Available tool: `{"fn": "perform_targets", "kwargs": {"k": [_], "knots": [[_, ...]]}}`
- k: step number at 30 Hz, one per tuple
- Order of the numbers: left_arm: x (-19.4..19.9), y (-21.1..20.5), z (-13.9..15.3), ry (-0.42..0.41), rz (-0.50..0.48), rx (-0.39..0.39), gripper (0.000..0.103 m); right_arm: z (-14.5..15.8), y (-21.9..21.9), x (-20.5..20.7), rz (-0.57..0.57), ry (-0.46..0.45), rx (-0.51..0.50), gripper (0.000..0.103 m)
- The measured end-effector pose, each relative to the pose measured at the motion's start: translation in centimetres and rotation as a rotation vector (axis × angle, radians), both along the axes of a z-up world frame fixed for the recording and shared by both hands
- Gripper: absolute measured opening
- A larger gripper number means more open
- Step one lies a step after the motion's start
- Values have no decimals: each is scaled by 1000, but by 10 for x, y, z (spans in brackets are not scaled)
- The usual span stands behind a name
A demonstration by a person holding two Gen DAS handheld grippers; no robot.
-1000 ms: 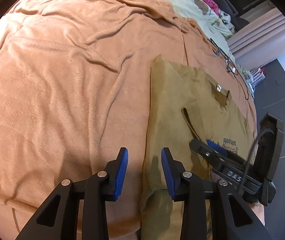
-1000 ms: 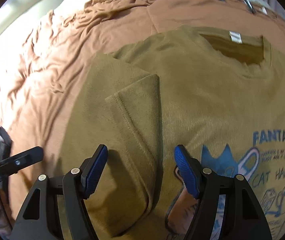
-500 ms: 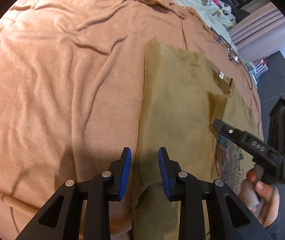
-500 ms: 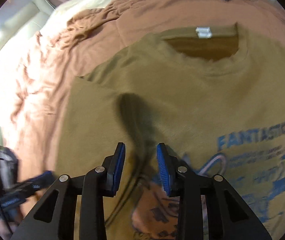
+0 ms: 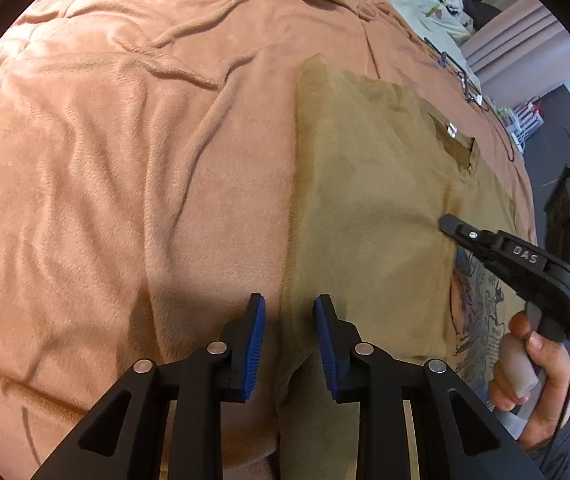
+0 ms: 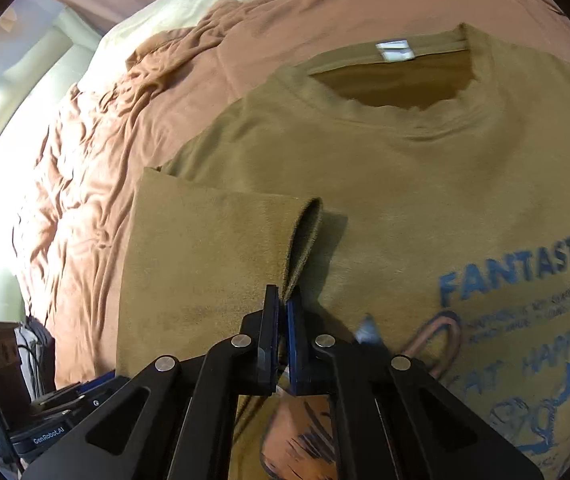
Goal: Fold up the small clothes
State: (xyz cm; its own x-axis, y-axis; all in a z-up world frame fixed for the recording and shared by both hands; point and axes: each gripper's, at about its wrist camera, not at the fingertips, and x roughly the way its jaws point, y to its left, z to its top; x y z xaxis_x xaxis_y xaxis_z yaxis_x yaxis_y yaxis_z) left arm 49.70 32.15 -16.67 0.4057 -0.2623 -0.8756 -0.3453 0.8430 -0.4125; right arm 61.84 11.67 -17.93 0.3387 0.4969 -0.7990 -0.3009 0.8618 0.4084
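Half a second before, the right gripper [image 6: 283,300] had hovered with its blue pads apart over the folded sleeve; now its pads were pressed together on the sleeve cuff [image 6: 305,236], pinching the lower end of the hem so that the cuff stood up in a narrow loop just ahead of the fingertips. Seen from the left wrist, the same gripper [image 5: 447,224] reached in from the right, its tip touching the fabric near the middle of the shirt, and a hand [image 5: 533,364] gripped its handle at the lower right. The left gripper [image 5: 287,334] was nearest in its own view, its jaws apart with a clear gap between the blue pads [image 5: 257,344]; the folded left edge of the shirt [image 5: 369,216] ran straight up between and just beyond them, and whether either pad touched the cloth could not be told. The shirt, an olive-brown tee, lay flat on the orange blanket [image 5: 125,160], its left side folded inward so that a flap covered part of the front. To the right of the pinched cuff, the blue print [image 6: 517,268] read "FANTASTIC" above a drawing. Farther off, the collar [image 6: 395,80] lay open with a white label [image 6: 395,50] at its back edge. Beyond the shirt the blanket bunched into wrinkles, and a pale sheet [image 6: 189,4] showed at the far edge of the bed.
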Motion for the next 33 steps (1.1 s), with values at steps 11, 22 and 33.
{"fn": "perform_targets", "kwargs": {"k": [11,22,33], "knots": [[-18,-5,17,29,39,37,31,24,-13,-20,-7,41,-40,1],[-67,-23,78,-107,99,101,82,83,-52,-86,35,-65,-28,79],[-135,-53,144,-229,121,200,103,144,-103,-167,18,-209,-106,89]]}}
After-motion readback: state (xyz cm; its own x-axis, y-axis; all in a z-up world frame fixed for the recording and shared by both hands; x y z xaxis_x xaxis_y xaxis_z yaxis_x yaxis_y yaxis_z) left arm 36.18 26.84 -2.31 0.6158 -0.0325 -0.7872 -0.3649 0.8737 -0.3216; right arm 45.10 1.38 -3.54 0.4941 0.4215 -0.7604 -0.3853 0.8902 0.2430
